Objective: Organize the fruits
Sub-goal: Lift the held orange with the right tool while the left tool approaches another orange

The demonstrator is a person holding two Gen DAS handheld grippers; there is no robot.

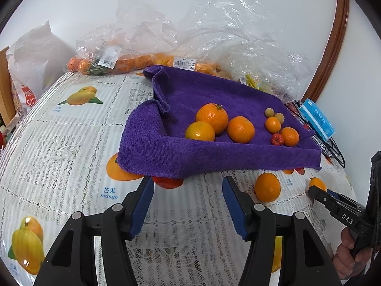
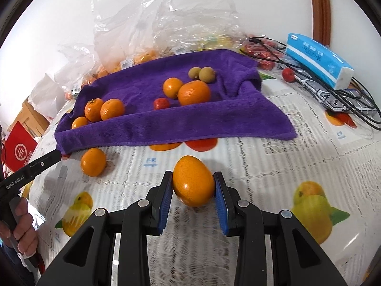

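1. Now the right gripper [image 2: 193, 186] has its jaws clenched on a small orange fruit [image 2: 193, 184], blue pads pressing its left and right flanks; the fruit sits low over the near tabletop [image 2: 262, 166], in front of the purple towel [image 2: 166, 124].

2. Over on the other side, the left gripper [image 1: 188, 205] has its jaws released, spread wide with nothing between them, pointing at the towel's near hem.

3. Handling call: that fruit looks light, with a smooth, glossy skin that could slide on the pads, and soft enough to bruise. A hold across its widest middle, as here, with modest pressure looks like the safe bet.

4. A loose orange [image 1: 267, 187] lies on the tabletop just short of the towel's near edge, to the left of the gripped fruit.

5. On the towel, fruits are grouped already: three oranges at the left [image 1: 215, 126], and a mixed cluster at the right with smaller oranges, two pale green-brown round fruits [image 2: 202, 74] and a little red fruit [image 2: 161, 103].

6. View differences: the right wrist camera shows the grip itself close up; the left wrist camera shows only the tip of the right gripper with a sliver of orange peeking past it.

7. Only the left view shows the towel's rucked-up far-left corner; only the right view clearly shows the blue tissue pack [image 2: 319, 59] and cables [image 2: 333, 95] at the far right.

8. Plastic bags [image 1: 214, 23] of more fruit are piled beyond the towel.
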